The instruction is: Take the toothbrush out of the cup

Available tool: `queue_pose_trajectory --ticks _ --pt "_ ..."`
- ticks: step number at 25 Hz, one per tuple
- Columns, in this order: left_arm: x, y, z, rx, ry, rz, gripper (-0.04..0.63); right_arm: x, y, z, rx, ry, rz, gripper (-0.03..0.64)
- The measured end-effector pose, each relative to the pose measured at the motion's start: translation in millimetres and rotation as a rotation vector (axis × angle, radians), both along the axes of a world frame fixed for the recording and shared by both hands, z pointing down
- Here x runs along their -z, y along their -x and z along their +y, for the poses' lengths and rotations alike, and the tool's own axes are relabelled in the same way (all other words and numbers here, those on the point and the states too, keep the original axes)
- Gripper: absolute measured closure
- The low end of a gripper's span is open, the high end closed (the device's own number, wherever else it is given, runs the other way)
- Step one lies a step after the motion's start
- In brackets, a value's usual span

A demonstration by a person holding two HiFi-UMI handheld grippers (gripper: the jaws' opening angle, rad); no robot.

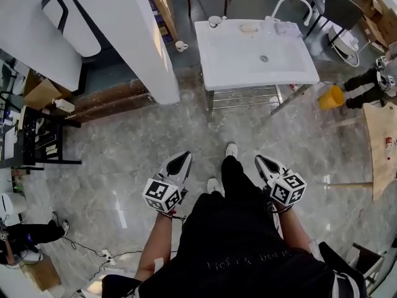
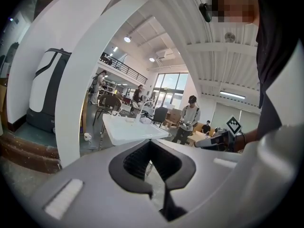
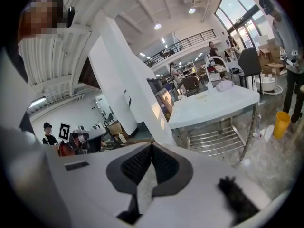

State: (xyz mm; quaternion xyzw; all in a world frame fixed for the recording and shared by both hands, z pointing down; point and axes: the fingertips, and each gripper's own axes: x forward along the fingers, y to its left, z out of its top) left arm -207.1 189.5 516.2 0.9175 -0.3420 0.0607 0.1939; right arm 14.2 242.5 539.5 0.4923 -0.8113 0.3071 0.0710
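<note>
left gripper (image 1: 183, 158) closed, empty, right gripper (image 1: 261, 160) likewise

The left tongs (image 1: 183, 158) and right tongs (image 1: 260, 161) are held side by side ahead of the torso, pointing forward and slightly down. Each pair's jaws are pressed together with nothing between them. The bare left forearm (image 1: 155, 244) stretches out behind its tongs.

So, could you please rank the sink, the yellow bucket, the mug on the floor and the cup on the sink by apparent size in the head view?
1. The sink, by far the largest.
2. The yellow bucket.
3. The mug on the floor and the cup on the sink: about alike, too close to rank.
</note>
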Motion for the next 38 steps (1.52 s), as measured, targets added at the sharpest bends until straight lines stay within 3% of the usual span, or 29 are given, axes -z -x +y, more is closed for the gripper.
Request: queue_pose_trajectory --ticks 7,16,25,31,38 --pt "5 -1 -40 0.031 -0.007 -0.011 0.588 0 -2 -48 0.031 -0.011 -0.016 0.604" --pt "-2 -28 -93 0.036 0.029 -0.023 0.588 -7 -18 -109 0.069 0.013 -0.035 0.604" --pt "8 -75 -169 0.042 0.033 -0.04 0.588 -9 -56 -186 0.096 0.019 -0.073 0.604" --pt "23 -110 -209 0.06 0.018 -0.01 0.588 -7 -89 -233 0.108 -0.006 -0.078 0.604" --pt "23 -119 -232 0.084 0.017 -0.024 0.588 -9 -110 -255 0.089 -0.005 -0.083 0.604"
